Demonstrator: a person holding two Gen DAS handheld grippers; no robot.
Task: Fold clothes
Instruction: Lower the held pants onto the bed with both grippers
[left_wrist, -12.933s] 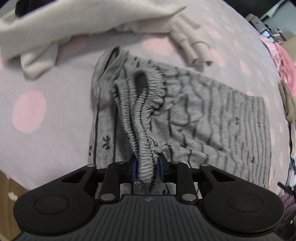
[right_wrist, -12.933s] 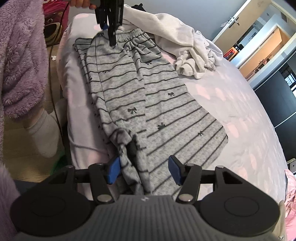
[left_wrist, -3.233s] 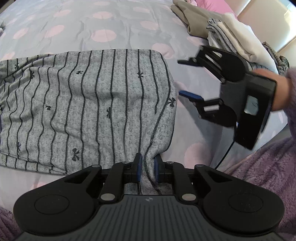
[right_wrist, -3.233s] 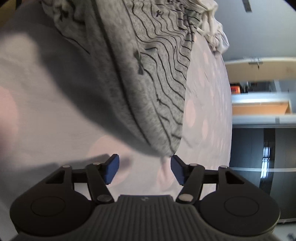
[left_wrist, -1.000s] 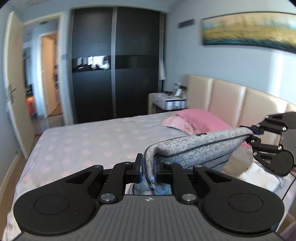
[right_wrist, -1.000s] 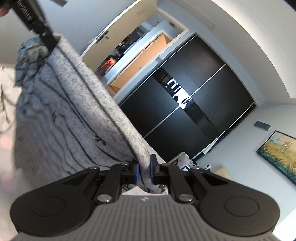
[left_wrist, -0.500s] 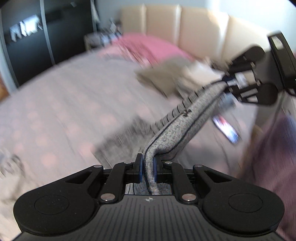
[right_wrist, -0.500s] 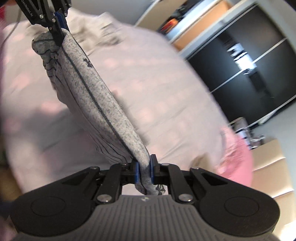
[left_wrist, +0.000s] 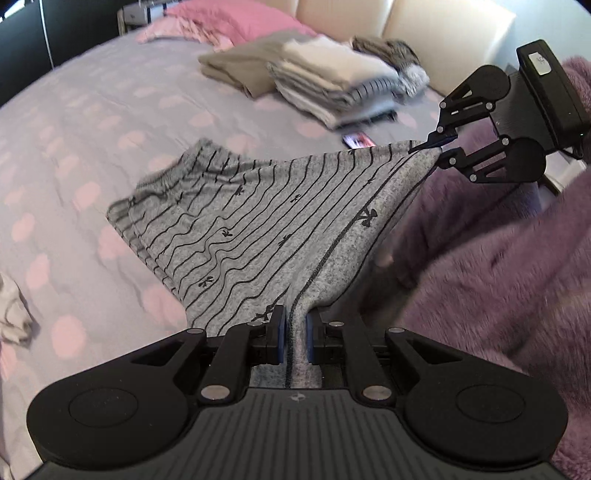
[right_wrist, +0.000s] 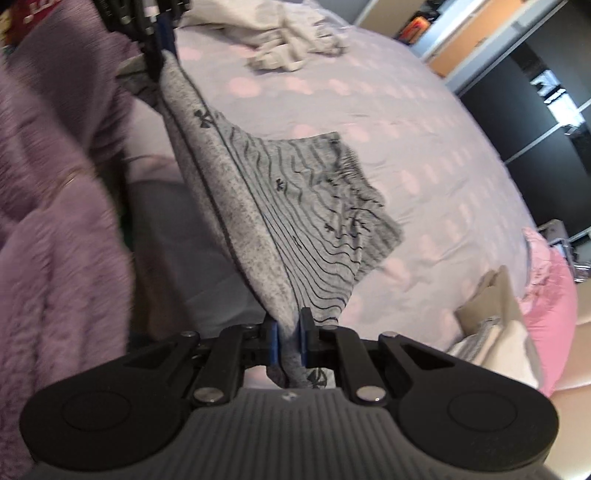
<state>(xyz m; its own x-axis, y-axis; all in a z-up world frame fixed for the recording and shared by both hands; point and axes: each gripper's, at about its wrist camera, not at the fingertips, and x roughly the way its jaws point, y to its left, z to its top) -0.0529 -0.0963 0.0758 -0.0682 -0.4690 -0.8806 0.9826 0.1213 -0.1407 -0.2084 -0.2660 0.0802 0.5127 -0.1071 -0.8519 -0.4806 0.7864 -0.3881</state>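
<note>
While taut between grippers, trousers' (left_wrist: 258, 236) edge.

The bed (left_wrist: 74, 122) lies bare and open to the left of and beyond the striped grey trousers (left_wrist: 266, 221), which stretch taut between the left claw (left_wrist: 295, 332) and the right claw (left_wrist: 436, 147) and bar the way between them. Farther back, folded stacks of clothes (left_wrist: 325, 81) and a small phone-like item (left_wrist: 357, 140) block the corner near the headboard. A purple fleece sleeve (left_wrist: 498, 258) crowds the near right side. Crumpled pale garments (right_wrist: 291, 37) occupy the bed's other end.
</note>
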